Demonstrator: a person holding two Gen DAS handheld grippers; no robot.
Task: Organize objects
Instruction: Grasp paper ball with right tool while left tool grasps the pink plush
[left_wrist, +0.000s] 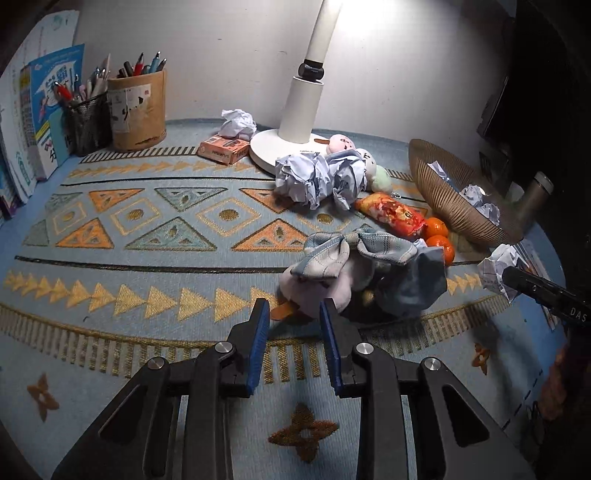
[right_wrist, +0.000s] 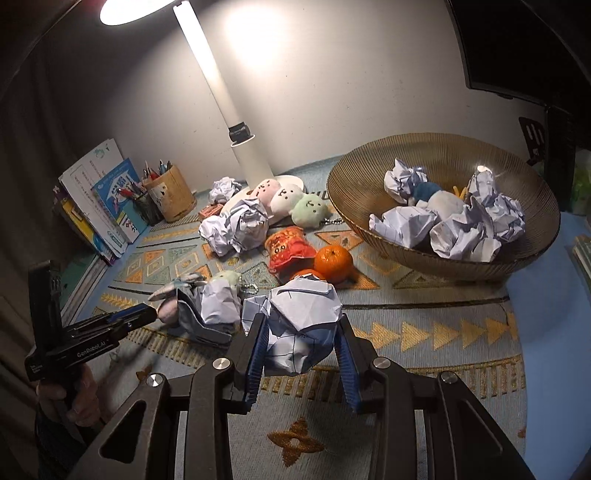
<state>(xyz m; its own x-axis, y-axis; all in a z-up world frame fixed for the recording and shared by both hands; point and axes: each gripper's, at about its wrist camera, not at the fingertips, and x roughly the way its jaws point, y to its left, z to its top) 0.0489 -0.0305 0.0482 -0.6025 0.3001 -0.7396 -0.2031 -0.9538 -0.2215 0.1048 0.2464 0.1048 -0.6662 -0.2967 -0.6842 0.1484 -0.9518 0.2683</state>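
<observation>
Patterned cloth (left_wrist: 147, 236) fills my left view; my left gripper (left_wrist: 294, 314) gapes narrowly at a plush (left_wrist: 325, 284) half buried under fabric. Right view: my right gripper (right_wrist: 301, 332) clamps one paper ball (right_wrist: 303, 317) near the bowl (right_wrist: 443, 147), four balls inside hiding something blue.

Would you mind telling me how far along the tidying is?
Done: several paper balls already lie in the bowl. In hand: the right gripper is shut on a paper ball; the left gripper is open by the plush toy. Left: two paper balls near the lamp, another behind it, the oranges and snack packet.
</observation>
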